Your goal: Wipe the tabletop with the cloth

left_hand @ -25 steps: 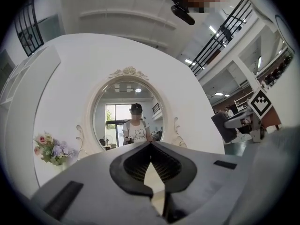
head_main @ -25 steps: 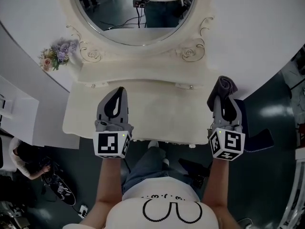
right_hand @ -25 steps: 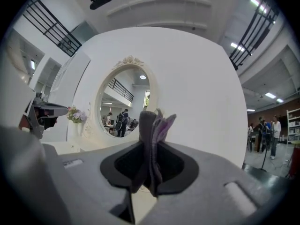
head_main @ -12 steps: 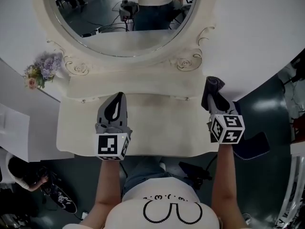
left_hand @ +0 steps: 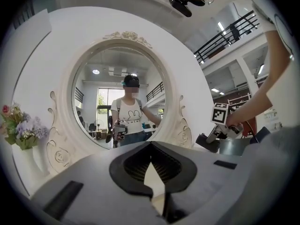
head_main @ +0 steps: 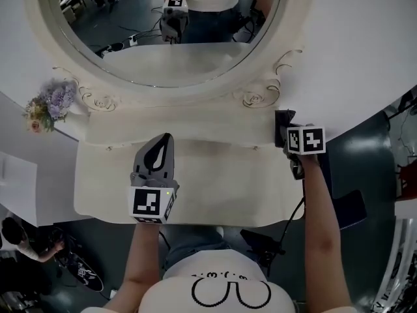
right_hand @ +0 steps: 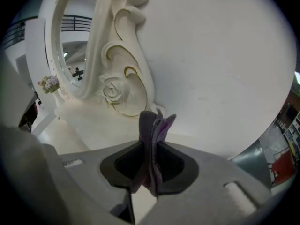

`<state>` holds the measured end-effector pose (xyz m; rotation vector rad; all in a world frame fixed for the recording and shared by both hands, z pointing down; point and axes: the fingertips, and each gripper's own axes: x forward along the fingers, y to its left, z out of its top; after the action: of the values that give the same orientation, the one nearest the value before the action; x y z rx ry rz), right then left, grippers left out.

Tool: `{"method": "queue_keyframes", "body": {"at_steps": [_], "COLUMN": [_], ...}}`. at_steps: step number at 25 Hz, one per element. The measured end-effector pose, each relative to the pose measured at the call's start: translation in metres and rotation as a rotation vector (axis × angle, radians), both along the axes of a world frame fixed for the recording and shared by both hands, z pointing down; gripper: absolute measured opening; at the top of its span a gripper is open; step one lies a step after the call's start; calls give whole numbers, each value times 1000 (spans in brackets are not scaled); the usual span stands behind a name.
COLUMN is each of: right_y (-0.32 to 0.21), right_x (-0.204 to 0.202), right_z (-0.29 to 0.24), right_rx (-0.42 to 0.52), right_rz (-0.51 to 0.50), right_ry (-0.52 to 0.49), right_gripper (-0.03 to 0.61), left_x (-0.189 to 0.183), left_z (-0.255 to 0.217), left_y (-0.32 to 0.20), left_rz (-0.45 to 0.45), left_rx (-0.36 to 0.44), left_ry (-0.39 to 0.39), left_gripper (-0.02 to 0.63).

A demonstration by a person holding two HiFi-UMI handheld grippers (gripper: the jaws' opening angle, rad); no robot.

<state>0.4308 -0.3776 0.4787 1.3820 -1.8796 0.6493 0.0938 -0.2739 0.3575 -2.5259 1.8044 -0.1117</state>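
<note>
At the right end of the cream wooden tabletop [head_main: 215, 181], I have the right gripper [head_main: 285, 129] clamped on the folded purple cloth [right_hand: 152, 144], positioned for wiping. Left gripper [head_main: 160, 147] hovers mid-tabletop, jaws together and empty.

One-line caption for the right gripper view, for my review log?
Right claw shut on a bunched purple cloth, aimed toward the cream tabletop beside the carved mirror frame.

Two grippers are in view: the left gripper [head_main: 161, 143] near 7 o'clock and the right gripper [head_main: 285, 130] near 3 o'clock. There is one cloth [right_hand: 152, 135], one counter [head_main: 215, 181], one oval mirror [head_main: 163, 31] at 12 o'clock, one bunch of flowers [head_main: 49, 103] at 9 o'clock, and one bystander [head_main: 19, 237] at 8 o'clock.
</note>
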Motion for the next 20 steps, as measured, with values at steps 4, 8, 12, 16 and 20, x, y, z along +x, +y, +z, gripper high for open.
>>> {"method": "queue_keyframes", "body": {"at_steps": [4, 8, 12, 16, 20], "right_y": [-13, -18, -18, -17, -17], "right_x": [-1, -3, -3, -11, -21], "right_z": [18, 22, 22, 23, 21], "right_rx": [-86, -117, -150, -171, -182], "right_rz": [0, 12, 48, 59, 46], "right_ry": [19, -12, -45, -72, -79], "right_gripper": [80, 78, 78, 78, 78], "left_x": [-4, -3, 0, -1, -1], "left_z": [3, 3, 1, 5, 5], "left_y": [1, 10, 23, 31, 33], "left_rz": [-6, -11, -22, -31, -50], "left_rx": [-13, -21, -23, -32, -41], "left_ry": [-14, -24, -34, -40, -39], "left_gripper": [-2, -2, -2, -2, -2]}}
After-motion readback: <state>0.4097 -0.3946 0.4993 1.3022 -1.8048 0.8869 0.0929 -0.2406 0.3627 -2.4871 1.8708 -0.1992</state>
